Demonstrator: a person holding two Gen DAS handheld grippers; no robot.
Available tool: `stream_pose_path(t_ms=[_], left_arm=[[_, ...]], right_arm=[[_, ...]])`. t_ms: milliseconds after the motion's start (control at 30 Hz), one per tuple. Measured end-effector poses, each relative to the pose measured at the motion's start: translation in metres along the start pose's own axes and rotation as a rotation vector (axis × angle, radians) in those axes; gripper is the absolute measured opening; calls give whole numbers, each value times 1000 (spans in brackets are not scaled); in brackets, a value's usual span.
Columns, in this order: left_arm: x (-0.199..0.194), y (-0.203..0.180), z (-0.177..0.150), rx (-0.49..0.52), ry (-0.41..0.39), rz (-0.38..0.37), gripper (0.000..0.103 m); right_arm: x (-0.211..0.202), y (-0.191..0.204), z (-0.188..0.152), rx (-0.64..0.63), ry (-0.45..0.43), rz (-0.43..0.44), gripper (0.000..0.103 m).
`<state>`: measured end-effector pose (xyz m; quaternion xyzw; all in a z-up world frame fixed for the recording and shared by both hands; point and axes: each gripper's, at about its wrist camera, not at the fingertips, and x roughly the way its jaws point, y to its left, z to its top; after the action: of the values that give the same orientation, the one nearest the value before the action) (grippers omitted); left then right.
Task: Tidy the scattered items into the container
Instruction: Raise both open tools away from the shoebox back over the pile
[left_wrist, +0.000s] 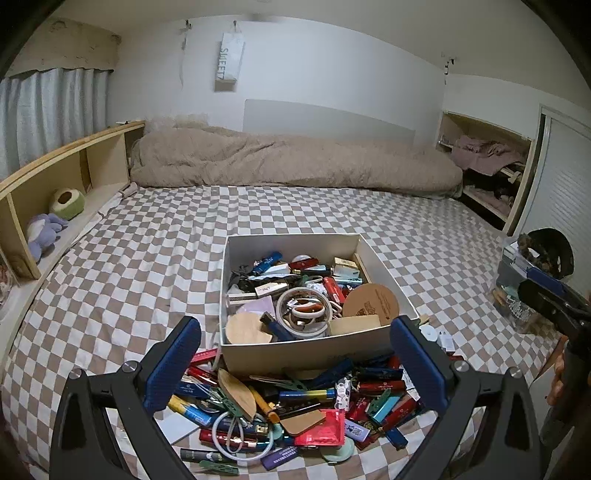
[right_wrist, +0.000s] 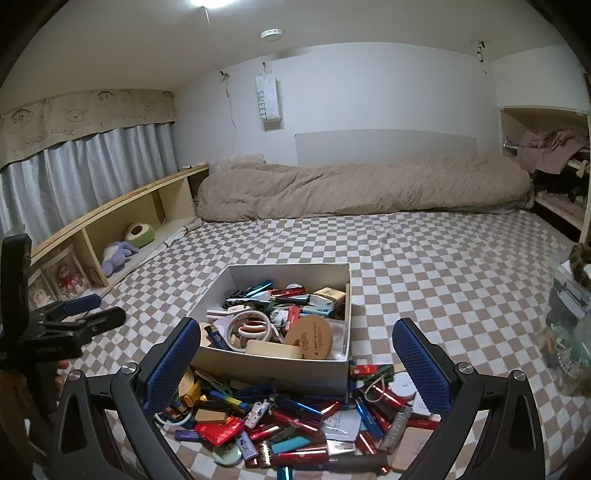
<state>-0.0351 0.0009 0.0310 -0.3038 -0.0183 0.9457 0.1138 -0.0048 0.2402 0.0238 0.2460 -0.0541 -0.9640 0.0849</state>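
A white cardboard box (left_wrist: 291, 354) sits on the checkered bed, part filled with lighters, tape rolls and round wooden pieces; it also shows in the right wrist view (right_wrist: 273, 369). A pile of scattered small items (left_wrist: 295, 413) lies in front of the box: lighters, clips, a white ring, a red packet. The same pile shows in the right wrist view (right_wrist: 295, 421). My left gripper (left_wrist: 295, 365) is open and empty, above the pile. My right gripper (right_wrist: 295, 365) is open and empty, above the pile and the box's near wall.
A rolled beige duvet (left_wrist: 295, 162) lies along the far side of the bed. A wooden shelf (left_wrist: 70, 173) with plush toys runs along the left. A clear bin (right_wrist: 569, 325) with oddments stands at the right. Checkered sheet (left_wrist: 140, 258) surrounds the box.
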Motion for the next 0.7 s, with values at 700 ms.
stream_pose_path(t_ms=[700], left_arm=[[4,62,-46,-11,-24,129,103]], right_arm=[[4,-53,-48,17,9,-33,103]])
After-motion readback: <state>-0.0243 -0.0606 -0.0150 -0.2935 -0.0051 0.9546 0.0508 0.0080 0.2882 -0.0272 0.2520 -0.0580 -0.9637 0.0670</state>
